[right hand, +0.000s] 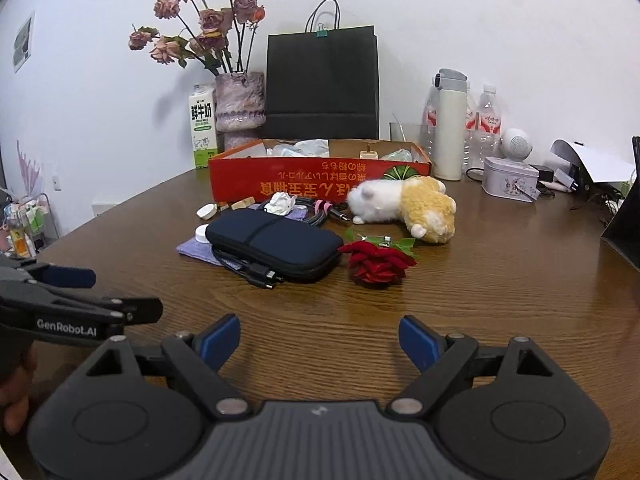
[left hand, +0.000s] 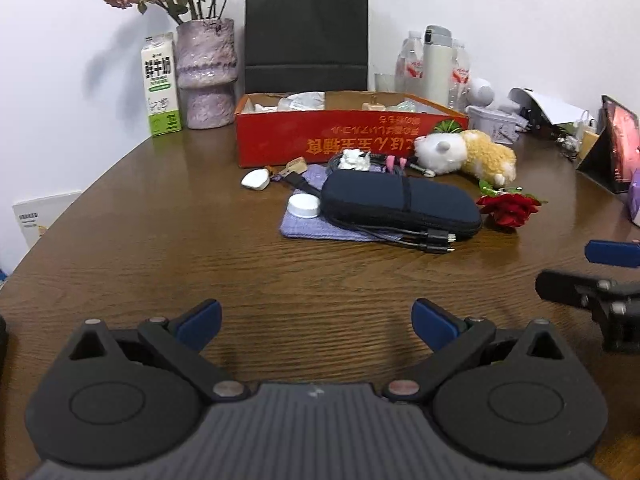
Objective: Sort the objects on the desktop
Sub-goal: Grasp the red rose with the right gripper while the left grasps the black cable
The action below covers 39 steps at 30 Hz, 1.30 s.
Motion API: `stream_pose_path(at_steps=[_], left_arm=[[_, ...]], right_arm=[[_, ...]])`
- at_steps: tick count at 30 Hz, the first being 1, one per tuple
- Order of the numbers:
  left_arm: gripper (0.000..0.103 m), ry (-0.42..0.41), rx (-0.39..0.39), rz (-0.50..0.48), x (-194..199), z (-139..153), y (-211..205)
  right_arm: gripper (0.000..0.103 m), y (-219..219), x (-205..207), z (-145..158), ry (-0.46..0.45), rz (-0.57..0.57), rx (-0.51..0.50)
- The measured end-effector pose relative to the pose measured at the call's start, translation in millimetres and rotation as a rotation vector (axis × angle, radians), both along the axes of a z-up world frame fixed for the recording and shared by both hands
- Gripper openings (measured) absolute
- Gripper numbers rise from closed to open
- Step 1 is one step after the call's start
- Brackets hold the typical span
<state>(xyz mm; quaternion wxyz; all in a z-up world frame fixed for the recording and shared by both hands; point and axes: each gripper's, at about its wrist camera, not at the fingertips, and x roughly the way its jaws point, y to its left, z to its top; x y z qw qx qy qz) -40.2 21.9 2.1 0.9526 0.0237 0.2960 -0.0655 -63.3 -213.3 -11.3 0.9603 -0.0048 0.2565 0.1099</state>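
Both the left claw (left hand: pixel 316 326) and right claw (right hand: pixel 320 342) hover wide open and empty over the worktop's (left hand: pixel 160 240) near edge, the navy zip pouch (left hand: pixel 400 206), red rose (right hand: pixel 376 264) and plush toy (right hand: pixel 404 206) lying mid-worktop before the red box (left hand: pixel 340 136).

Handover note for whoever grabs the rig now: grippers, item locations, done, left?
Left hand-held gripper: open, empty, above bare table.
Right hand-held gripper: open, empty.
Loose in front of the red box: dark pouch with cables on purple cloth, red rose, plush toy, white cap.
Done: nothing gripped yet; box already holds some items.
Left: sort the loose items.
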Motion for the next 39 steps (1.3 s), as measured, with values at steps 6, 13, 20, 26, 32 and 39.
stream_pose_path(at_steps=[6,13,20,26,32,39], left_arm=[[0.103,0.018,-0.17,-0.047,36,13,4],[0.103,-0.031,-0.135,-0.11,98,28,-20],[0.103,0.108,-0.182,-0.262,153,11,-29],[0.103,0.072,-0.019,-0.31,133,16,-52],[0.103,0.077,0.087,-0.368,125,14,-77],[0.06,0.138,-0.01,-0.307,86,26,-81]], right_arm=[[0.086,-12,30,13,-0.006,-0.042,-0.011],[0.077,-23,87,10,0.052,-0.033,0.01],[0.048,-40,127,-8,0.161,-0.044,0.097],[0.037,-62,131,-9,0.122,-0.125,0.135],[0.035,-78,128,-11,0.095,-0.126,0.205],[0.035,-81,122,-9,0.065,-0.109,0.243]])
